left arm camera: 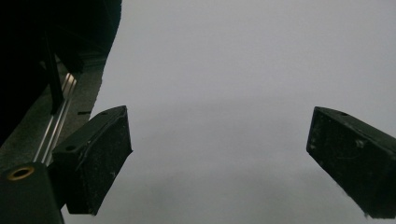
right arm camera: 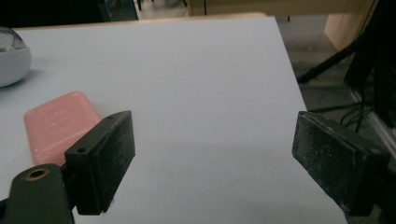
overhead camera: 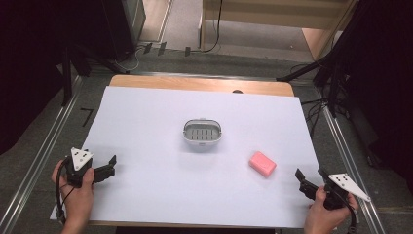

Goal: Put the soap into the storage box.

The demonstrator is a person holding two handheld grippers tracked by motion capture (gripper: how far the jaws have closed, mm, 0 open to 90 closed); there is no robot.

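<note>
High view shows the pink soap lying on the table just right of the soap dish, not picked up yet, with the right gripper and left gripper both wide open and empty.

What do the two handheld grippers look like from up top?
Both are black. The left gripper and right gripper each carry a grey three-cornered plate with dark dots on top, and a black cable trails from each. Their jaws are flat, scuffed black blocks.

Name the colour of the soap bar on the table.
Pink; the soap bar shows best in the right gripper view.
</note>
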